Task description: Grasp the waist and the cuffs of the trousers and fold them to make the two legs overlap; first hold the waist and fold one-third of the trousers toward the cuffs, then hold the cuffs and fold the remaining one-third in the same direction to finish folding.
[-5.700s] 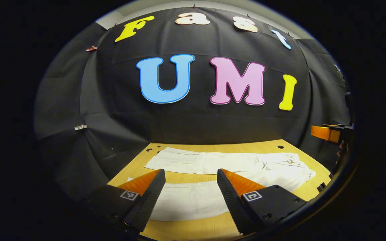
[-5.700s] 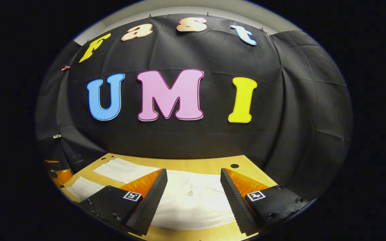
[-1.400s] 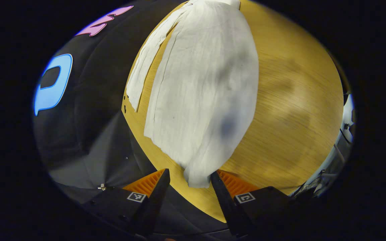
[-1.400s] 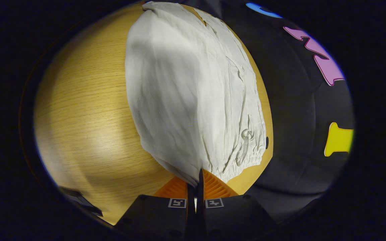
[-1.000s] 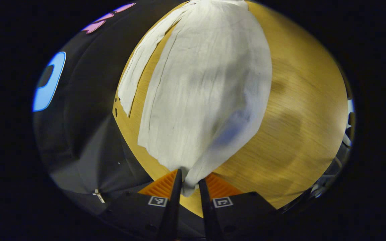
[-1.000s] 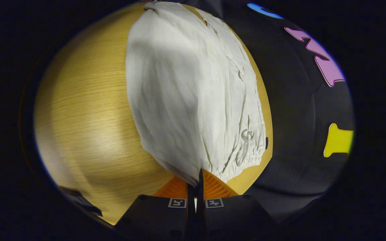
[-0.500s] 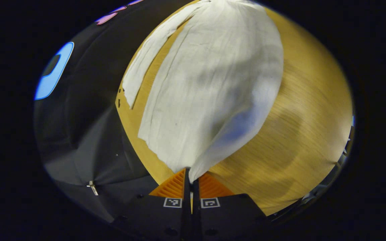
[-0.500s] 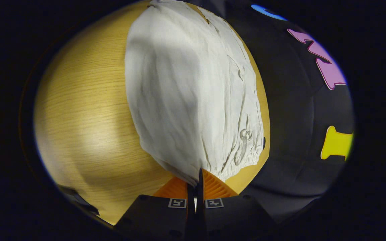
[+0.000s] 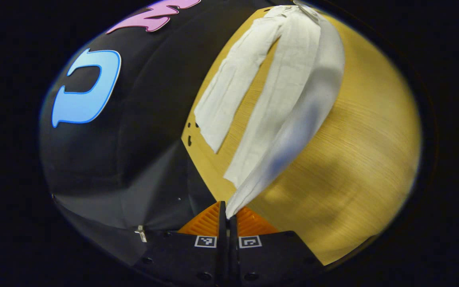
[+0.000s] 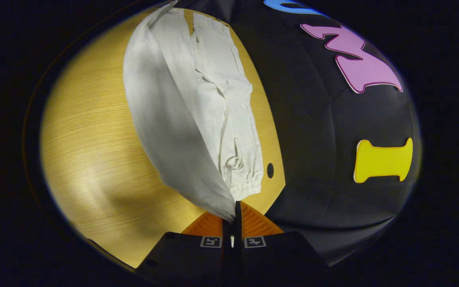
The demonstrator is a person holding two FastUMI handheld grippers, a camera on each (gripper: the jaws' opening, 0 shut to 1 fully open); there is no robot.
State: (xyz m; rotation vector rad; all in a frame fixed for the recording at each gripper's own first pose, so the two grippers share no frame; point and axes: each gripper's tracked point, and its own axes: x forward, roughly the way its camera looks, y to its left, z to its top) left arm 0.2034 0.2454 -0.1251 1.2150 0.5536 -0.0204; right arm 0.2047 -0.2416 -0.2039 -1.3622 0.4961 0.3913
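Observation:
White trousers [image 9: 289, 91] lie along the wooden table [image 9: 357, 159]. In the left gripper view my left gripper [image 9: 227, 213] is shut on the cuff of the near leg, whose edge is lifted and stretches away up the frame. The far leg [image 9: 233, 91] lies flat beside it, near the wall. In the right gripper view my right gripper [image 10: 236, 211] is shut on the near corner of the waist of the trousers [image 10: 173, 119]. That side is raised and curls over the gathered waistband [image 10: 245, 175], which rests on the table [image 10: 94, 139].
The black cloth wall rises right behind the table's far edge. A small round hole [image 10: 269, 170] sits in the tabletop by the waistband, and several small holes [image 9: 190, 133] mark the corner near the far cuff. Bare wood spreads on the near side of the trousers.
My left gripper has shut on the near cuff. Both grippers have since lifted the near side of the trousers, and the near leg now stands up off the table.

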